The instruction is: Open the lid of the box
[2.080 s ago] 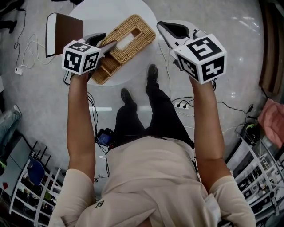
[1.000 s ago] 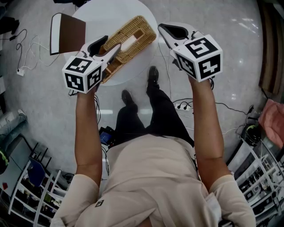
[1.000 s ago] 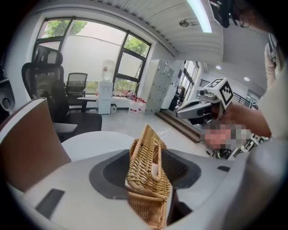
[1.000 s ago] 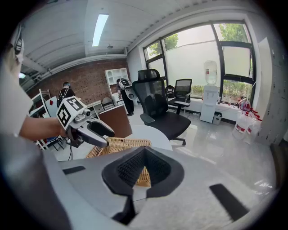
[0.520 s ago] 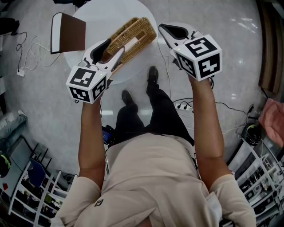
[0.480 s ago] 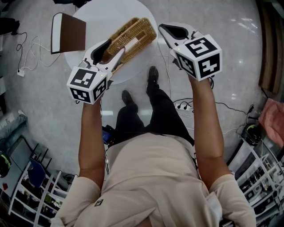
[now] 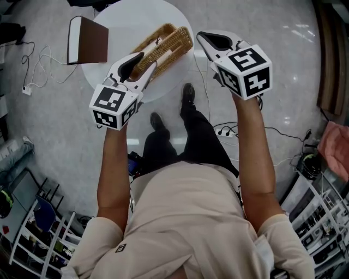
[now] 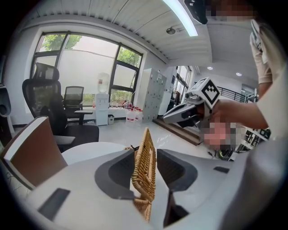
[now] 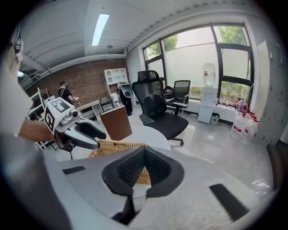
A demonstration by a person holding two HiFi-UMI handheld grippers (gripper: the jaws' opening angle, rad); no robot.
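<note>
White table (image 7: pixel 136 16): wicker lid (image 7: pixel 173 43) steeper than before.

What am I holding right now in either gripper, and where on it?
The left gripper, whose jaws have just been closing, pinches the woven tan wicker lid by its edge. The right gripper holds nothing; its jaws are together.

A round white table (image 7: pixel 125 19) stands on a glossy grey floor (image 7: pixel 283 43), with a brown, white-edged board (image 7: pixel 90 39) upright at its left edge. A power strip (image 7: pixel 222 131) lies on the floor nearer, to the right. Far behind the table, a black office chair (image 9: pixel 157 105) and a water dispenser (image 9: pixel 208 105) stand by the windows.
</note>
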